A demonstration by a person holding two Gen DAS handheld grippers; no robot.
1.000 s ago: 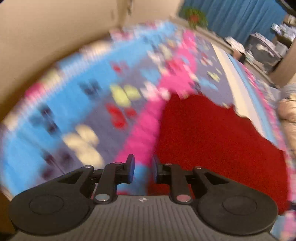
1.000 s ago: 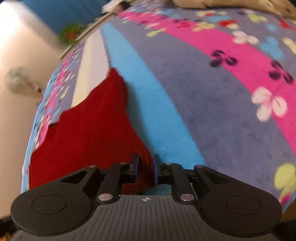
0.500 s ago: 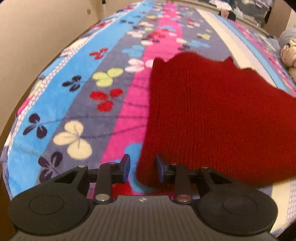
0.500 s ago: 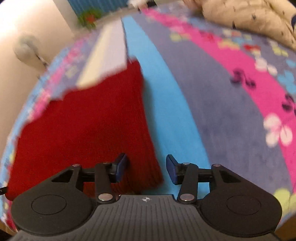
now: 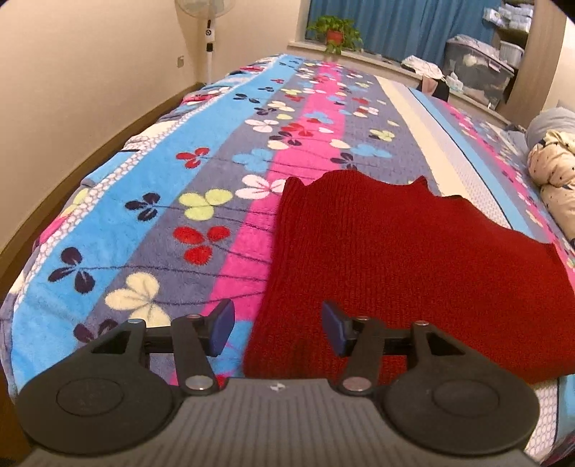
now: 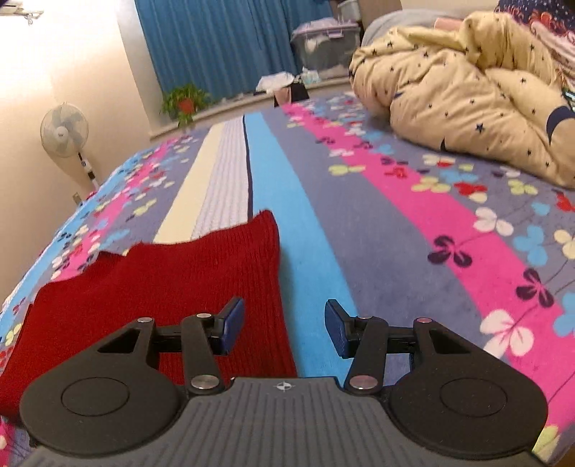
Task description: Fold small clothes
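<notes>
- Left gripper: jaws spread wide, nothing between the blue pads. It sits over the near left corner of the red sweater; whether the pads touch the knit can't be told.
- Right gripper: jaws also spread, holding nothing. Its left pad is over the sweater's near right edge, its right pad over the blue stripe of the blanket.
- Sweater: lies flat on the blanket, near the front edge of the bed. Looks folded into a rough rectangle, ribbed edges down the left and right sides, uneven far edge with a small notch.
- In the left view the sweater's left edge runs along the pink stripe; in the right view its right edge runs along the blue stripe.
- Star-print quilt bunched at the far right of the bed, well apart from the sweater.
- Background: standing fan by the wall, potted plant on the sill, blue curtain, storage box.
</notes>
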